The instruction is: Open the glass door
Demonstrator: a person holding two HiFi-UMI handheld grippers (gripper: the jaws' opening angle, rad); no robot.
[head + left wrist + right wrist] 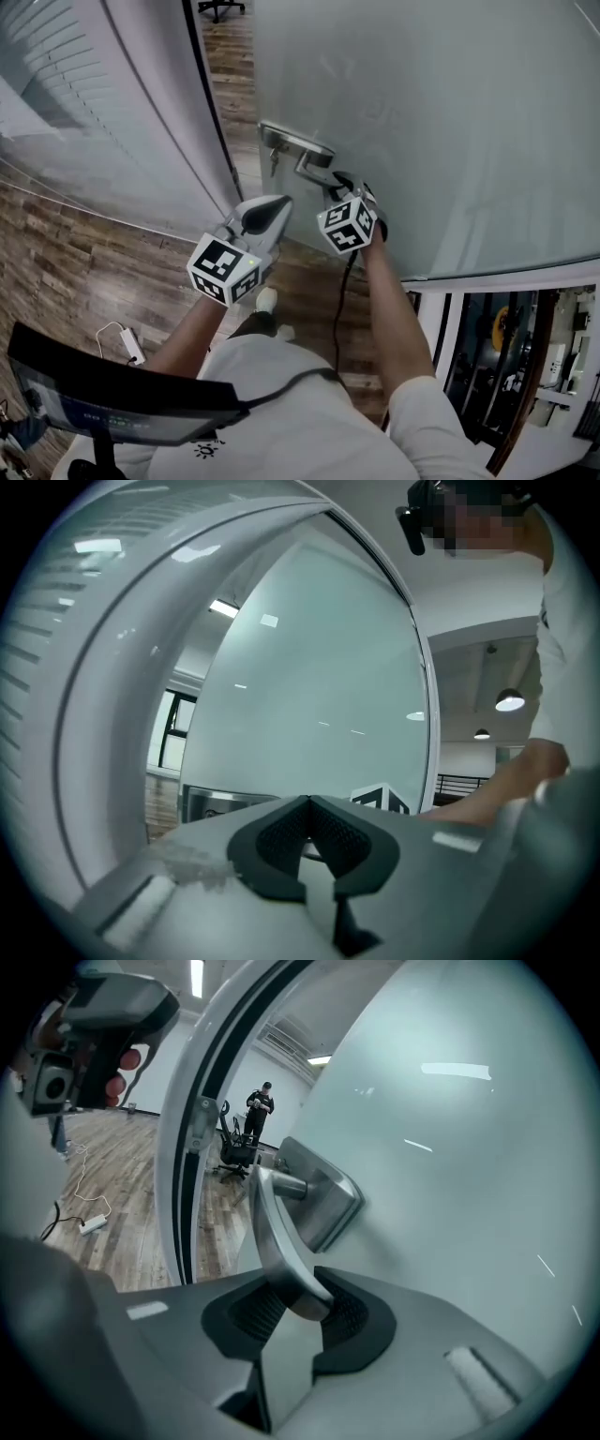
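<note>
The frosted glass door (450, 112) carries a metal lock plate (291, 141) with a lever handle (314, 169). My right gripper (339, 180) is at the lever's free end. In the right gripper view the lever handle (277, 1232) runs down from the lock plate (328, 1194) into my right gripper (302, 1309), whose pads close on its tip. My left gripper (281, 202) hovers just left of the lever, near the door's edge, holding nothing. In the left gripper view my left gripper (308, 803) has its pads meeting at the tip, facing the glass door (309, 696).
The dark door frame (211, 112) and a glass wall with blinds (75, 94) stand left of the door. A white power strip (127, 342) lies on the wood floor. An office chair (220, 7) is beyond the doorway, and a person (258, 1105) stands far off.
</note>
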